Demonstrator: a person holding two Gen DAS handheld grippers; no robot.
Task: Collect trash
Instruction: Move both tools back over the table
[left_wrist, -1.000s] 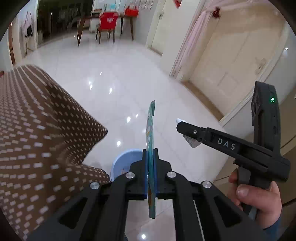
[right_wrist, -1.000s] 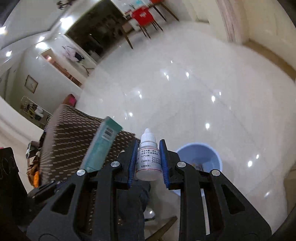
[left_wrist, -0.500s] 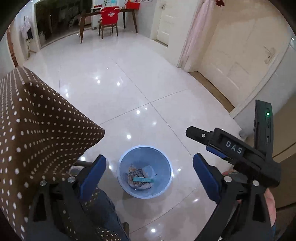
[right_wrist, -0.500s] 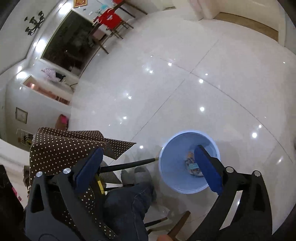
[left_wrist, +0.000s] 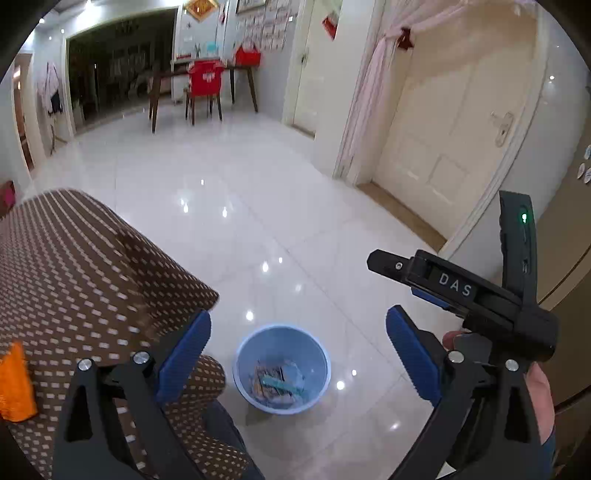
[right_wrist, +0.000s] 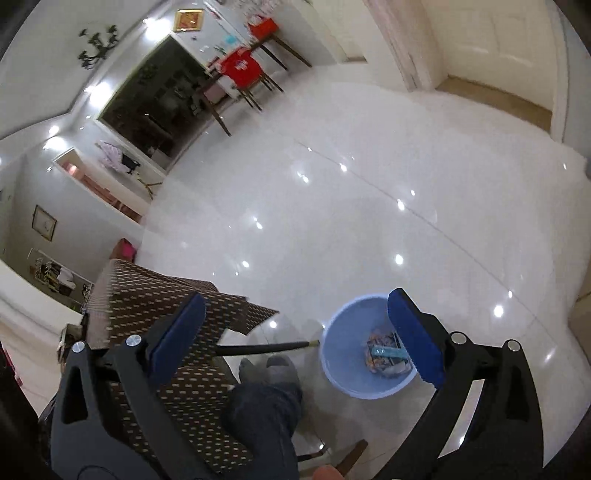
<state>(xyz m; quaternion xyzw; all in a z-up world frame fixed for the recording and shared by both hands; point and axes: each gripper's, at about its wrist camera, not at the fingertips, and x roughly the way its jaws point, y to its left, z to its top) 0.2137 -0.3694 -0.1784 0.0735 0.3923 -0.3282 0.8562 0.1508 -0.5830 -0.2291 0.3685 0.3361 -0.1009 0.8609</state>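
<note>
A light blue bin (left_wrist: 282, 371) stands on the white tiled floor; it holds several pieces of trash, among them a teal box (left_wrist: 280, 384). The bin also shows in the right wrist view (right_wrist: 364, 347). My left gripper (left_wrist: 297, 332) is open and empty, held above the bin. My right gripper (right_wrist: 293, 308) is open and empty, above and left of the bin; its body shows in the left wrist view (left_wrist: 461, 291), held by a hand.
A table with a brown dotted cloth (left_wrist: 85, 273) lies to the left, with an orange item (left_wrist: 14, 384) at its edge. The person's leg (right_wrist: 262, 410) is beside the bin. A closed door (left_wrist: 454, 129) is at the right; a red chair (left_wrist: 205, 79) far back.
One second ago the left gripper held a teal box and the right a small white bottle. Both jaws opened, both items dropped into the bin, and both grippers have since tilted up.
</note>
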